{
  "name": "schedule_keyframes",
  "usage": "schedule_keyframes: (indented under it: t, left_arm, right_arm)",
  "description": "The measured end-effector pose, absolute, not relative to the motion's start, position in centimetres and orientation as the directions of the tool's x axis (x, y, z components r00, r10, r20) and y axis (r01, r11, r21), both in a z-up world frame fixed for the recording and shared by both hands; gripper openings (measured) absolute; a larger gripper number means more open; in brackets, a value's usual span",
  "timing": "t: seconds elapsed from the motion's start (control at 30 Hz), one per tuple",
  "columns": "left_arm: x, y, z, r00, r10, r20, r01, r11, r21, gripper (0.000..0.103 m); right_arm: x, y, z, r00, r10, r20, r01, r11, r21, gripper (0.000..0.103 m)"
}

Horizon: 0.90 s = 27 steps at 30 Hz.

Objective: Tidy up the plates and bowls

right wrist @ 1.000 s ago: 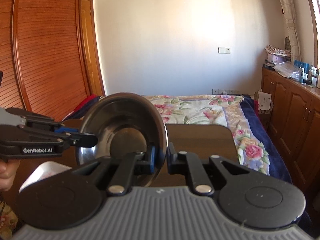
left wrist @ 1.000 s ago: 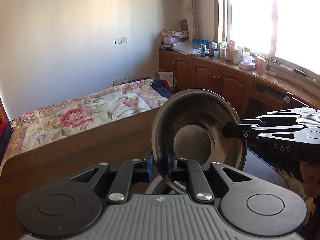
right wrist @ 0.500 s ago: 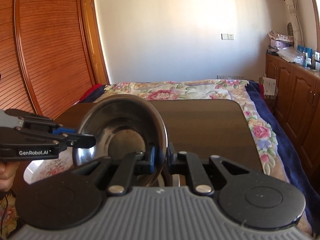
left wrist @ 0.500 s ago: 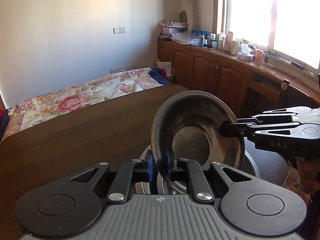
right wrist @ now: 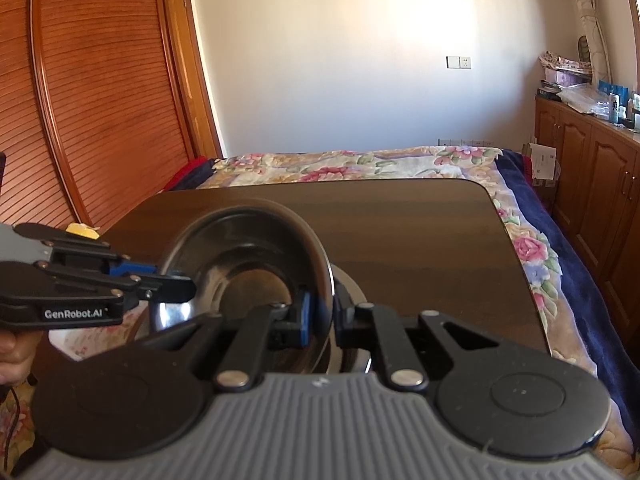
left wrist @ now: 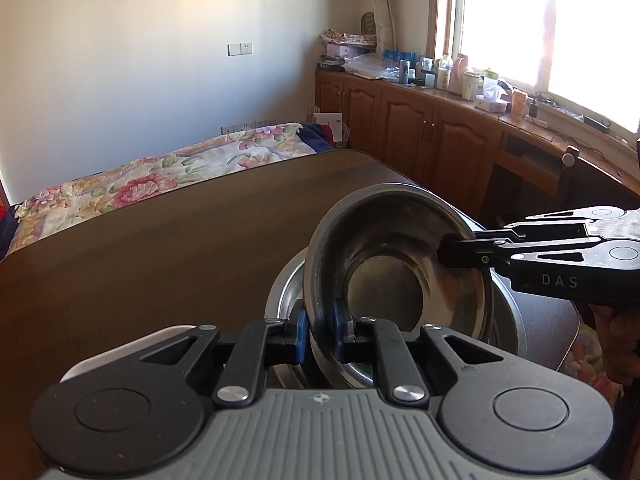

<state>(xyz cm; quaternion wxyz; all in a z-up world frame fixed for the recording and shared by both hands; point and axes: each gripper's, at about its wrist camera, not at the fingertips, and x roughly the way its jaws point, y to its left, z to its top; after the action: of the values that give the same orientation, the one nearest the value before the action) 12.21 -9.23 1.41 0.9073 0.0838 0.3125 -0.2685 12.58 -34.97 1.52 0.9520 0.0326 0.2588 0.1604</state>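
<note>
The dark wooden table (left wrist: 160, 248) is filling the middle of both views. A larger shallow steel bowl (left wrist: 508, 312) is resting on it, lower right of centre in the left wrist view. A smaller round steel bowl (left wrist: 400, 256) is hanging tilted directly above it, not yet seated. The left gripper (left wrist: 320, 330) and right gripper (right wrist: 320, 312) are each pinching opposite rim edges with fingers narrowed. Judged step: nesting. The next move calls for levelling the bowl, lowering it centred, then releasing both grips.
</note>
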Motion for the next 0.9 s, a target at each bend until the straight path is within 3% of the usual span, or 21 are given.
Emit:
schedule_keyframes:
  t: [0.63, 0.9]
  left_arm:
    - [12.1, -9.9, 0.1, 0.675, -0.410, -0.613, 0.527, 0.850, 0.012, 0.016]
    - [11.6, -9.9, -0.4, 0.684, -0.415, -0.599, 0.520, 0.854, 0.001, 0.016]
  right_arm:
    - [12.7, -34.1, 0.3, 0.810, 0.301, -0.503, -0.280, 0.953, 0.119, 0.014]
    - [12.4, -34.5, -0.4, 0.835, 0.303, -0.459, -0.268, 0.953, 0.140, 0.015]
